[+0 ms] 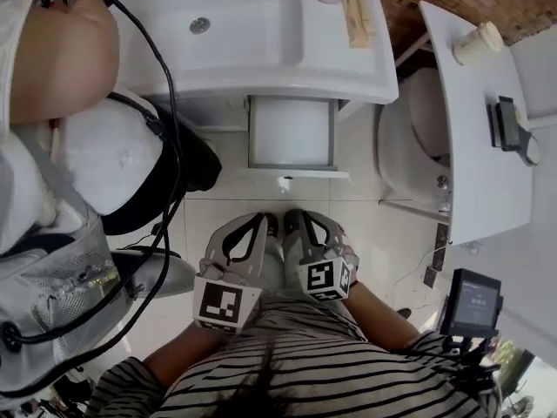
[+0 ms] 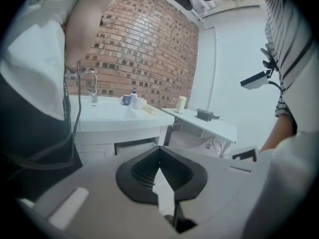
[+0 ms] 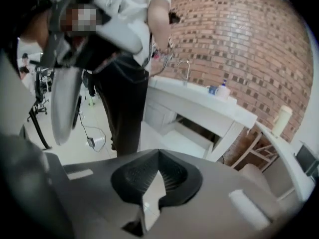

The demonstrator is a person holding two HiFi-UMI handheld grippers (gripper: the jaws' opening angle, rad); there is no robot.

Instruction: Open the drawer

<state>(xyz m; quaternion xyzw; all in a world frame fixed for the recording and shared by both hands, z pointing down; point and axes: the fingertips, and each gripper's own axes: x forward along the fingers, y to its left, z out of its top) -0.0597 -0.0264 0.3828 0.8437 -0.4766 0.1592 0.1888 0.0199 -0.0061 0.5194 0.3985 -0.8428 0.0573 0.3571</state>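
The white drawer [image 1: 291, 133] stands pulled out from under the sink counter [image 1: 261, 59], its front panel and small knob [image 1: 285, 182] nearest me. It is empty inside. My left gripper [image 1: 259, 226] and right gripper [image 1: 300, 225] hang side by side over the floor tiles, a little short of the drawer front and touching nothing. Both are shut with nothing between the jaws, as the left gripper [image 2: 159, 152] and right gripper [image 3: 158, 154] show in their own views. In the right gripper view the open drawer [image 3: 192, 136] lies ahead under the counter.
Another person [image 1: 61, 77] stands at the sink's left, cables trailing down. A toilet [image 1: 413, 138] sits right of the vanity. A white side table [image 1: 470, 172] carries a cup [image 1: 477, 43] and a dark device [image 1: 509, 124]. A phone on a mount [image 1: 473, 303] is at lower right.
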